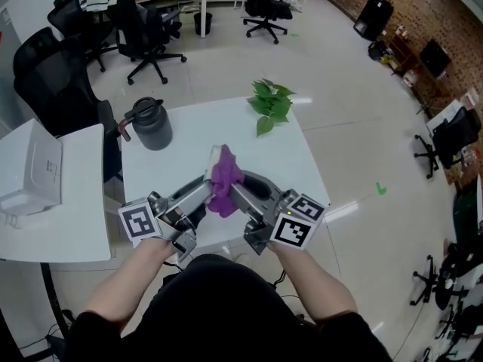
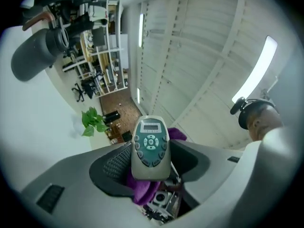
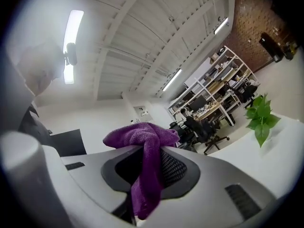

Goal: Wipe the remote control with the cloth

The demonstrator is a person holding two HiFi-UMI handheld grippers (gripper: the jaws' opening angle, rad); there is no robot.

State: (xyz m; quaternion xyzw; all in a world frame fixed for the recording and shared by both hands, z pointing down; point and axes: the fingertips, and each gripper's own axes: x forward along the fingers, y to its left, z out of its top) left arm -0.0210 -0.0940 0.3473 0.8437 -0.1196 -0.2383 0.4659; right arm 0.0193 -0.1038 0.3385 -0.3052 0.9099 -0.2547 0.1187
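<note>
Grey jug (image 1: 151, 124), leafy sprig (image 1: 270, 101) on white table (image 1: 198, 143).

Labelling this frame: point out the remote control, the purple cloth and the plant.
remote control (image 2: 150, 147), left gripper view, its button face.
purple cloth (image 3: 142, 135), right gripper view, the bunched top fold.
plant (image 1: 270, 101), head view, its leaves.

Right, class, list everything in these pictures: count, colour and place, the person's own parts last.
remote control: one, grey with teal buttons, between the left tongs
cloth: one, purple, in the right tongs, against the remote control
jug: one, dark grey, far left of the table
leafy sprig: one, green, far edge of the table
table: one, white, below the tongs
box: one, white, on the desk at left
office chairs: several, black, on the floor beyond
left tongs: one, grey, shut on the remote control
right tongs: one, grey, shut on the cloth
</note>
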